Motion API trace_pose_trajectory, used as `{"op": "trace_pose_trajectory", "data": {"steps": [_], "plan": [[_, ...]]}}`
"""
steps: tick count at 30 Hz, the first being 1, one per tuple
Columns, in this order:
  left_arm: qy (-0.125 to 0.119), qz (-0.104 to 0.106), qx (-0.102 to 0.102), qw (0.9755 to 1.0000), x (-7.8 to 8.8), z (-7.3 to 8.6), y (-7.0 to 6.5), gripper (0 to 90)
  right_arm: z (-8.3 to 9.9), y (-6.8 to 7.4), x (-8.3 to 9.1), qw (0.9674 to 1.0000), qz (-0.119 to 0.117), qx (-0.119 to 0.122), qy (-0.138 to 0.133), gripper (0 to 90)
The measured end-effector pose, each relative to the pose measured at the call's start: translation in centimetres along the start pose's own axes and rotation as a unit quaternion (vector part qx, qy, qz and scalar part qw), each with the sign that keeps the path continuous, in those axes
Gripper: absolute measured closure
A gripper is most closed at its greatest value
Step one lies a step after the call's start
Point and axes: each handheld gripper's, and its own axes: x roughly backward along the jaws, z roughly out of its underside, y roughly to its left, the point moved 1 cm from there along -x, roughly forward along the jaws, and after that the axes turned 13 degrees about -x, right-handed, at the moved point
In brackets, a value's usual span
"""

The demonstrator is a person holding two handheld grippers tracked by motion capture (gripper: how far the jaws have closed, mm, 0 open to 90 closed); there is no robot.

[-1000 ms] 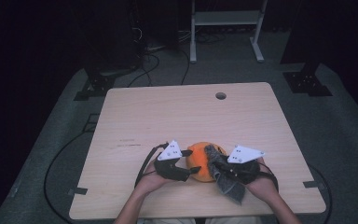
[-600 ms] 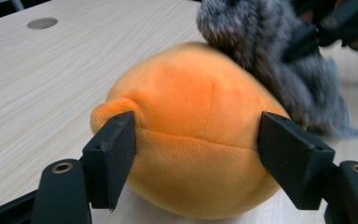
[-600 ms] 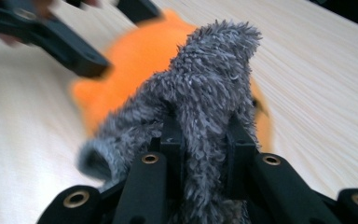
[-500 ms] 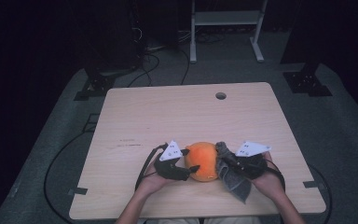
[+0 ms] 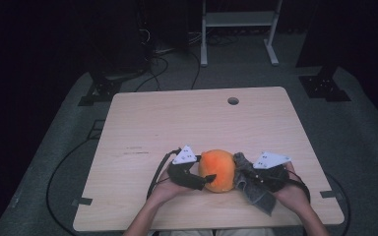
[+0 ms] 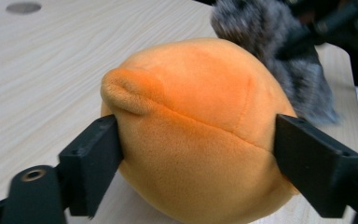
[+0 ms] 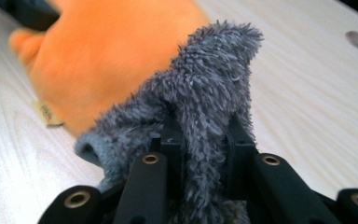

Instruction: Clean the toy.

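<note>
An orange plush ball rests on the wooden table near its front edge. My left gripper comes at it from the left. In the left gripper view its two black jaws touch the ball on both sides; they have just been opening, with the ball still between them. My right gripper sits at the ball's right side, shut on a grey fuzzy cloth. In the right gripper view the cloth stands up bunched between the pinched jaws, with the ball just beyond.
A round cable hole lies at the table's far edge. Black cables trail from both grippers over the front edge. A white metal stand and floor cables are behind the table. A small tag hangs on the ball.
My right gripper has slid to the right with the cloth, off the ball's top to its right side. The left gripper has stayed at the ball.
</note>
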Motion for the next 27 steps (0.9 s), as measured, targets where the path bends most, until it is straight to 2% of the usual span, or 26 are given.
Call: {"op": "trace_pose_trajectory", "data": {"steps": [2, 5, 6, 7, 8, 10, 11, 12, 14, 15, 17, 19, 20, 21, 23, 24, 26, 27], "plan": [[0.001, -0.003, -0.028, 0.9996, 0.0, -0.2, -0.5, 20.8, -0.7, 0.8, 0.6, 0.9996, -0.022, 0.008, -0.015, 73.6], [-0.001, -0.003, -0.075, 0.9972, -0.1, -0.6, -1.3, 22.6, -2.2, 3.3, 1.3, 0.9967, -0.061, 0.042, -0.034, 73.6], [0.000, -0.002, -0.101, 0.9948, -0.2, -0.7, -1.9, 23.0, -2.7, 4.0, 1.4, 0.9956, -0.065, 0.055, -0.037, 73.5], [0.000, -0.002, -0.112, 0.9938, -0.2, -0.8, -2.1, 23.7, -3.3, 4.8, 1.2, 0.9946, -0.068, 0.069, -0.037, 73.5], [0.006, -0.005, -0.133, 0.9912, -0.2, -0.9, -2.5, 24.1, -3.4, 5.0, 1.1, 0.9943, -0.067, 0.075, -0.036, 73.4], [0.014, -0.004, -0.148, 0.9889, -0.1, -1.0, -2.6, 24.9, -3.5, 5.2, 0.6, 0.9942, -0.060, 0.085, -0.028, 73.4], [0.013, -0.003, -0.146, 0.9892, -0.1, -0.9, -2.6, 25.4, -3.4, 4.9, 0.4, 0.9944, -0.062, 0.081, -0.027, 73.4], [0.011, -0.001, -0.144, 0.9896, -0.1, -0.8, -2.5, 25.9, -3.1, 4.2, 0.4, 0.9954, -0.065, 0.064, -0.029, 73.5], [0.010, 0.002, -0.137, 0.9905, -0.1, -0.7, -2.3, 25.7, -2.5, 2.6, 0.3, 0.9974, -0.056, 0.036, -0.028, 73.6], [0.010, 0.004, -0.127, 0.9919, 0.0, -0.7, -2.2, 24.5, -2.2, 1.9, 0.2, 0.9979, -0.054, 0.024, -0.029, 73.6], [0.005, 0.017, -0.091, 0.9957, 0.1, -1.1, -1.8, 16.0, -1.2, 0.6, -0.1, 0.9980, -0.055, -0.009, -0.028, 73.7], [-0.014, 0.029, -0.045, 0.9985, 0.4, -1.5, -1.4, 11.2, -1.0, 0.5, 0.0, 0.9974, -0.062, -0.019, -0.032, 73.8], [-0.025, 0.026, -0.029, 0.9990, 0.5, -1.7, -1.3, 10.6, -1.0, 0.7, 0.1, 0.9973, -0.063, -0.018, -0.033, 73.8], [-0.025, 0.024, -0.020, 0.9992, 0.4, -1.8, -1.2, 10.6, -1.0, 1.2, 0.1, 0.9968, -0.070, -0.017, -0.035, 73.9], [0.007, 0.007, -0.033, 0.9994, 0.1, -1.7, -1.3, 11.4, -1.1, 2.4, 0.0, 0.9954, -0.090, -0.006, -0.034, 73.9], [0.016, 0.001, -0.049, 0.9987, 0.0, -1.3, -1.5, 13.6, -1.1, 2.7, -0.1, 0.9951, -0.094, 0.002, -0.031, 73.8], [0.011, -0.005, -0.066, 0.9977, 0.1, -0.9, -1.7, 21.5, -1.3, 3.0, -0.1, 0.9956, -0.089, 0.019, -0.023, 73.8], [0.012, -0.007, -0.069, 0.9975, 0.1, -0.8, -1.8, 23.4, -1.4, 2.6, 0.1, 0.9958, -0.087, 0.014, -0.024, 73.8]]}}
